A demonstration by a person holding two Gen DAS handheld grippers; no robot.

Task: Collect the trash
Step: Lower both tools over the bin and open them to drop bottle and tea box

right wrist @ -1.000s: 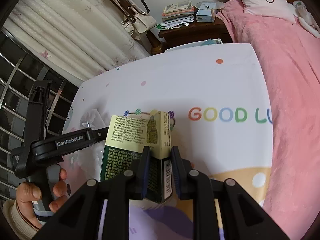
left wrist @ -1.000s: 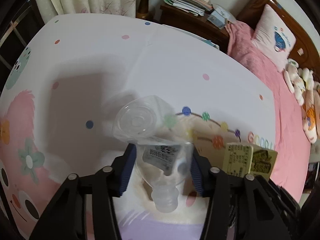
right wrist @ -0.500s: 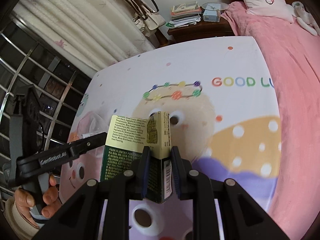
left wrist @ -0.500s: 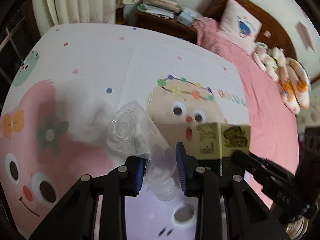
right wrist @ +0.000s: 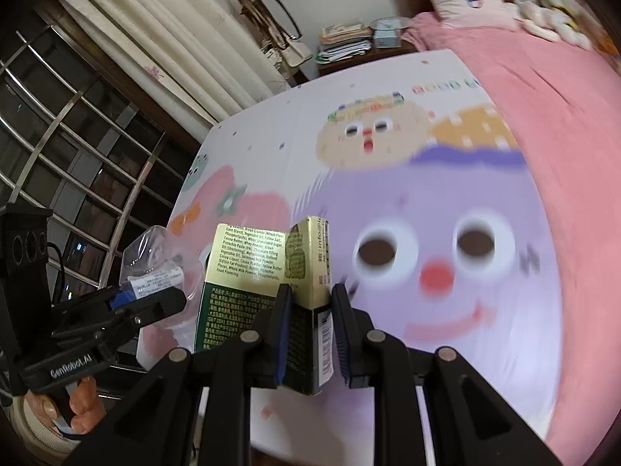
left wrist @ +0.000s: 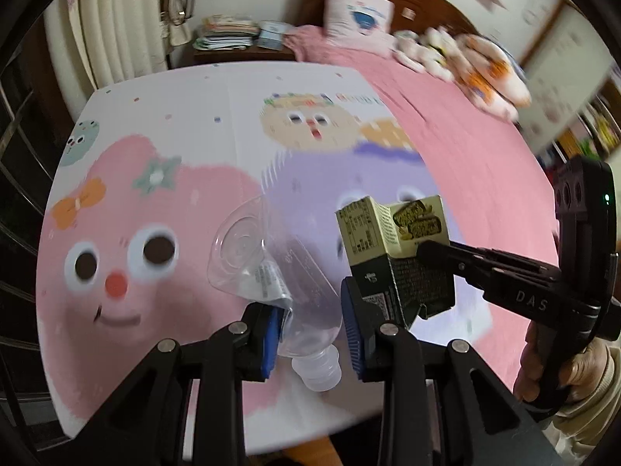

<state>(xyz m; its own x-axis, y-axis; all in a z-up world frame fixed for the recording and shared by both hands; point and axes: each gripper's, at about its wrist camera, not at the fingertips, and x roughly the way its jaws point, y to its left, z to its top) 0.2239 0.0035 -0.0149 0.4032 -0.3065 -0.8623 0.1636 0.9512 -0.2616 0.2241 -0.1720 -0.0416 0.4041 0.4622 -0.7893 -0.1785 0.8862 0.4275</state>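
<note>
A crushed clear plastic bottle (left wrist: pixel 271 268) with a white label hangs neck-down between the blue pads of my left gripper (left wrist: pixel 310 310), which is shut on it. The same bottle (right wrist: pixel 155 264) shows at the left of the right wrist view. A green and gold snack box (right wrist: pixel 268 283) is pinched at its narrow edge by my right gripper (right wrist: pixel 308 306), shut on it. In the left wrist view that box (left wrist: pixel 396 256) hangs just right of the bottle, held by the right gripper (left wrist: pixel 423 252). Both are lifted above the cartoon-printed sheet (left wrist: pixel 155 202).
A pink blanket (right wrist: pixel 543 97) covers the bed's right side, with a pillow (left wrist: pixel 357 15) and plush toys (left wrist: pixel 477 62) at the headboard. A wooden nightstand with stacked papers (right wrist: pixel 345 39) stands beyond, beside curtains (right wrist: pixel 174 39). A barred window (right wrist: pixel 66 124) is at left.
Both grippers have pulled back toward the near edge of the bed and risen, carrying bottle and box. The left gripper squeezed tighter on the bottle and rolled. The sheet's pink and purple faces now lie beneath.
</note>
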